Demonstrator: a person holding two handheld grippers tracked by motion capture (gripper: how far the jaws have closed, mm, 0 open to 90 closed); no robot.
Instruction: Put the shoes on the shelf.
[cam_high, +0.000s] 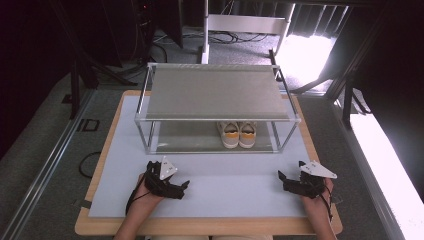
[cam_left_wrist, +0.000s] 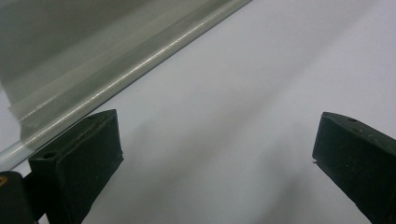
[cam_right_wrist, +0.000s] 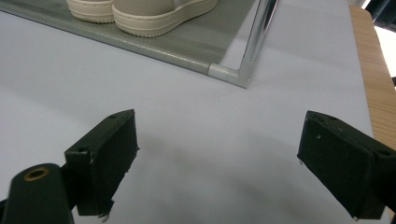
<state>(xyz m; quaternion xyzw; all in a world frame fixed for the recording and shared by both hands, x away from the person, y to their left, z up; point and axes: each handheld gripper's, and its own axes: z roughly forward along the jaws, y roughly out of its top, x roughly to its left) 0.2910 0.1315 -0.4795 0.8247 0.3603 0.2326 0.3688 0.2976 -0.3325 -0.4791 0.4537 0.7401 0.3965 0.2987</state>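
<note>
A two-tier metal shoe rack (cam_high: 218, 92) stands at the middle of the white mat. A pair of cream sneakers with yellow heel tabs (cam_high: 237, 133) sits on its lower shelf, right of centre, and their soles (cam_right_wrist: 149, 16) show in the right gripper view. My left gripper (cam_high: 175, 186) rests on the mat near the front left, open and empty, its jaws wide apart (cam_left_wrist: 215, 154) beside the rack's lower rail (cam_left_wrist: 112, 79). My right gripper (cam_high: 286, 181) rests at the front right, open and empty (cam_right_wrist: 219, 158), facing the rack's front right leg (cam_right_wrist: 254, 46).
The white mat (cam_high: 220, 185) covers a wooden table (cam_high: 200, 227) whose edge shows around it. Beyond the table are dark stands, cables on the floor (cam_high: 235, 36) and a bright patch of light (cam_high: 305, 55) at the back right.
</note>
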